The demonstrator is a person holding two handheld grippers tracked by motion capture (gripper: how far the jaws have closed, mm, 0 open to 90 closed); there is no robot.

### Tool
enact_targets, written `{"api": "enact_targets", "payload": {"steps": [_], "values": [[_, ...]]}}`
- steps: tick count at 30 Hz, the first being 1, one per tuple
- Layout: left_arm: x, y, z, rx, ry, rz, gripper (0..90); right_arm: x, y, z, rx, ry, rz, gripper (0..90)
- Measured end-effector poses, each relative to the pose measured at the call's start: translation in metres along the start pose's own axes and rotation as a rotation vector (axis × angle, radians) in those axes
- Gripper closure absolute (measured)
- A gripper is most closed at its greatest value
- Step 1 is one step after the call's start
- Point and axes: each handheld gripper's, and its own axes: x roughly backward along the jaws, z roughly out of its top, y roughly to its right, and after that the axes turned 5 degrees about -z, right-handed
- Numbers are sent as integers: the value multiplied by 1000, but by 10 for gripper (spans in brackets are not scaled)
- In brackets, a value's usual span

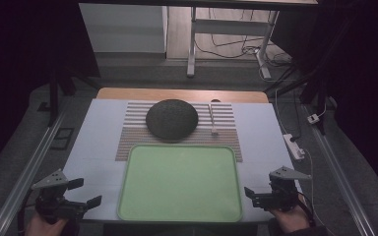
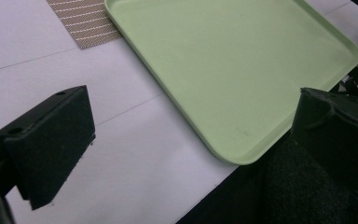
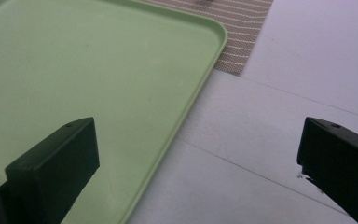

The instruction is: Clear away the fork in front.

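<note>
A light green tray [image 1: 179,182] lies bare at the near middle of the white table. Behind it a striped placemat [image 1: 128,142] carries a dark round dome-shaped object [image 1: 172,119] and a pale utensil [image 1: 212,120]. My left gripper [image 1: 85,192] hovers open at the tray's near left corner. My right gripper [image 1: 252,195] hovers open at its near right corner. In the left gripper view the gripper [image 2: 189,116] has its jaws spread wide over the tray [image 2: 223,56] edge, with nothing between them. In the right gripper view the gripper [image 3: 198,149] likewise spans the tray [image 3: 74,60] rim, holding nothing.
The table's wooden far edge [image 1: 182,94] runs behind the placemat. A white power strip [image 1: 295,146] lies just off the right side. Metal rails [image 1: 29,167] flank the table. White table surface [image 1: 93,147] shows left and right of the tray.
</note>
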Motion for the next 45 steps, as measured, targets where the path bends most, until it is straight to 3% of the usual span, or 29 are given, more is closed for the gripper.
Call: {"api": "enact_targets", "payload": {"steps": [5,23,45], "values": [[0,-1,0,8,-3,3,0,-1,-1,0,17,-13,10,0],[-3,0,1,15,-25,26,10,-3,0,1,8,-39,57,0],[-4,0,2,12,-37,30,14,-10,-10,9,108,-28,64,0]]}}
